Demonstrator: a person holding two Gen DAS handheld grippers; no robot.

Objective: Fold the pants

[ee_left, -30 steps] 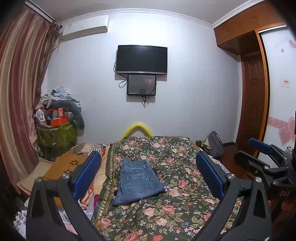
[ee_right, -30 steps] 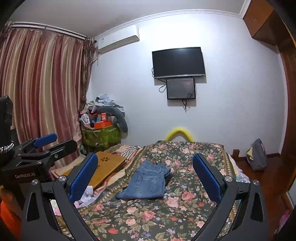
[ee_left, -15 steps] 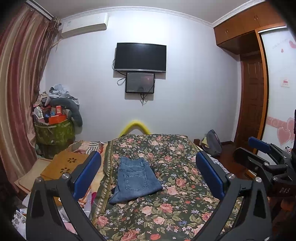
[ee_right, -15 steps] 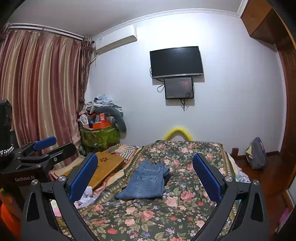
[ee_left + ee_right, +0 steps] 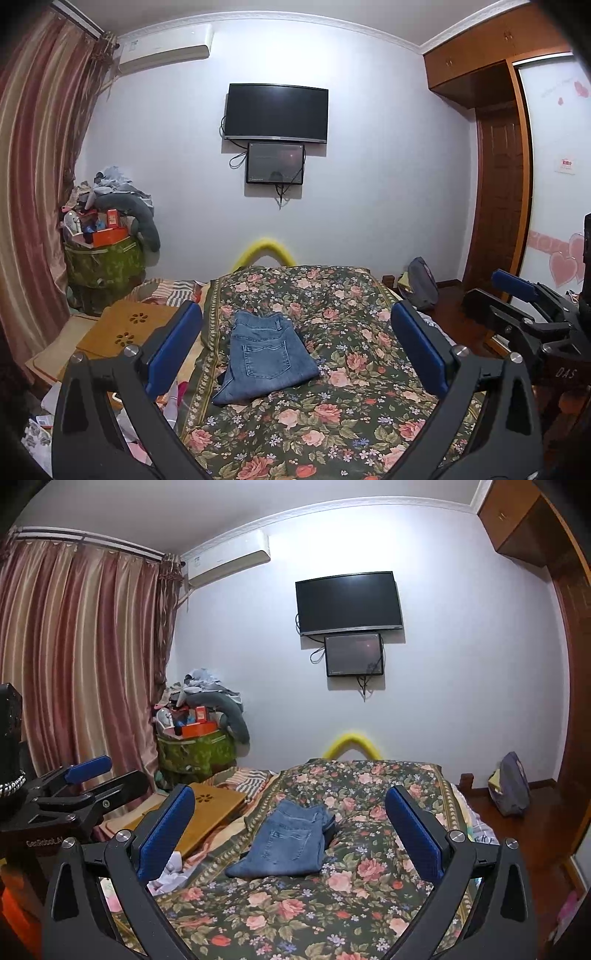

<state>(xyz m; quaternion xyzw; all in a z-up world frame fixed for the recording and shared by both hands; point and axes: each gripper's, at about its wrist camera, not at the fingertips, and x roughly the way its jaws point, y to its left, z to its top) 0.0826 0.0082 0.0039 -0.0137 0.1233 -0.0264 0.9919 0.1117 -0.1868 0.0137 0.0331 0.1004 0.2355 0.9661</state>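
Denim, mid-blue: the jeans (image 5: 264,356) lie on the flowered bedspread (image 5: 354,406), toward its left half and partway up the bed, already reduced to a compact packet with a back pocket facing up and the waistband at the far end. One loose corner sticks out at the near-left, and a dark fold shows at the far right edge in the right wrist view. Judged from this, the folding looks finished or close to it; the step in hand reads as standing off and checking. If anything is left, it calls for a low reach to tuck that stray corner under or square the packet, without dragging the layers apart. Left tongs (image 5: 295,350) held level above the near end of the bed, blue pads spread wide, nothing between them. Right tongs (image 5: 290,834) likewise spread and empty, at similar height, just to the right of the left pair. Both point along the bed toward the far wall, well clear of the cloth.
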